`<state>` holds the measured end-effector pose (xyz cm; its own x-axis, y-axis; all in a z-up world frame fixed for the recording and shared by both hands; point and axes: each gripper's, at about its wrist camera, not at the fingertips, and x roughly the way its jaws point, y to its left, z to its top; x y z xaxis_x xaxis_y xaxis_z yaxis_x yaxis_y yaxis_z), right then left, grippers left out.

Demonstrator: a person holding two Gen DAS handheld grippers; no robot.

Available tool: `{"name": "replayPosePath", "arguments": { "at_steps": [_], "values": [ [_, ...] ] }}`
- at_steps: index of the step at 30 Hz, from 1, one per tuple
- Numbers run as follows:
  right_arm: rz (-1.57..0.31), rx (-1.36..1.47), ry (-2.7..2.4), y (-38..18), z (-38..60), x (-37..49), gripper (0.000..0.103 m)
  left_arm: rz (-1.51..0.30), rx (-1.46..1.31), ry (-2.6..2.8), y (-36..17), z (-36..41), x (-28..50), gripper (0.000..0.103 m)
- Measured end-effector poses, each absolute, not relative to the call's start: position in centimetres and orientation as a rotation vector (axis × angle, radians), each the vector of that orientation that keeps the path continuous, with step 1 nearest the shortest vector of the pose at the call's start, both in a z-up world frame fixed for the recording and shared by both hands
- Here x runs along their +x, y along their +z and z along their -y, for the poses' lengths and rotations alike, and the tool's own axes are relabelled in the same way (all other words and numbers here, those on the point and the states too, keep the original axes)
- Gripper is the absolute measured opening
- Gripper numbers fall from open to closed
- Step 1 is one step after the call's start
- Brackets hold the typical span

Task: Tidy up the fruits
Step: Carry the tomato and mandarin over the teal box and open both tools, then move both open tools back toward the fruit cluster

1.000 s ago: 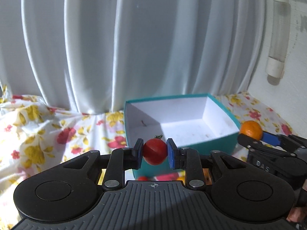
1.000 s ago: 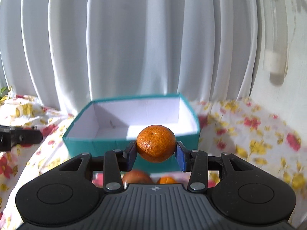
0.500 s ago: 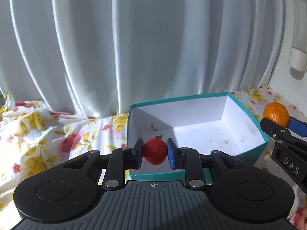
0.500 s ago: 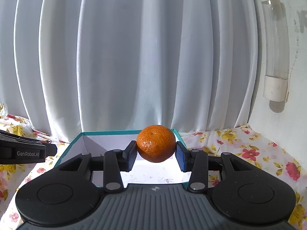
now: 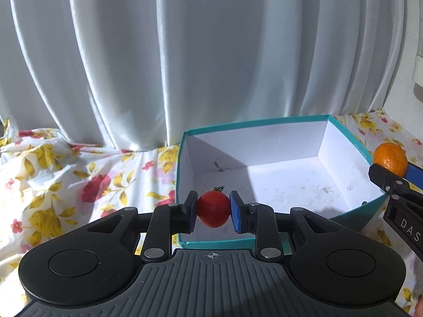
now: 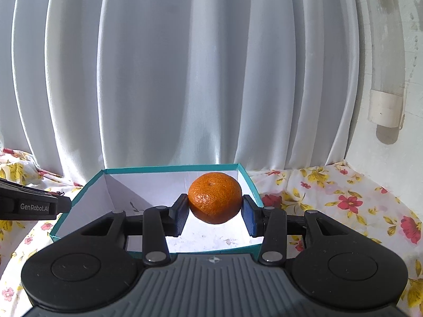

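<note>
Left wrist view: the left gripper [image 5: 213, 212] pinches a small red tomato [image 5: 213, 209] between its two pads, one pad pressed to each side, a dried green stem showing on top. The tomato hangs in the air over the near left corner of an open teal box [image 5: 349, 139] with a white inside, whose floor shows no fruit on it. The box sits on a cloth printed with red and yellow flowers [image 5: 53, 182], in front of a pleated white curtain [image 5: 185, 52]. At the right edge of this view the right gripper [image 5: 396, 170] appears, carrying a tangerine [image 5: 390, 159] near the box's right wall. In the right wrist view, the right gripper [image 6: 215, 208] clamps the tangerine [image 6: 215, 197] at its widest part, its jaws spread much wider than the left pair, with the fruit held above the box's [image 6: 169, 168] interior; a clear tube [image 6: 384, 60] is fixed to the wall at right. Both fruits are likely light. The tomato probably has thin, smooth, slippery skin and soft flesh, so it would bruise or split under a hard squeeze and calls for a gentle hold across its middle. The tangerine has a pebbled rind that should grip well and give slightly; holding it at the equator, as here, looks secure. Each fruit is round and may roll once released, so a low release inside the box seems wise.
</note>
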<state>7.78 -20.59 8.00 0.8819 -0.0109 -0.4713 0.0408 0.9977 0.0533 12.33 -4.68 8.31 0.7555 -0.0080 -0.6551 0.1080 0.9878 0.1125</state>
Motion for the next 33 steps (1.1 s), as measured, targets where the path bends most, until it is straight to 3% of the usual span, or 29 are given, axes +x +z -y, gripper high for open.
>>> {"name": "replayPosePath", "arguments": {
  "at_steps": [29,31,33],
  "values": [
    [-0.59,0.03,-0.039,3.8,20.9,10.9,0.043,-0.803,0.163,-0.095,4.7,4.9,15.2,0.032],
    [-0.59,0.031,-0.04,3.7,21.0,10.9,0.044,-0.786,0.171,-0.091,4.7,4.9,15.0,0.056],
    [-0.568,0.027,-0.055,4.0,20.9,10.5,0.046,-0.75,0.182,-0.078,5.1,4.8,14.5,0.07]
  ]
}}
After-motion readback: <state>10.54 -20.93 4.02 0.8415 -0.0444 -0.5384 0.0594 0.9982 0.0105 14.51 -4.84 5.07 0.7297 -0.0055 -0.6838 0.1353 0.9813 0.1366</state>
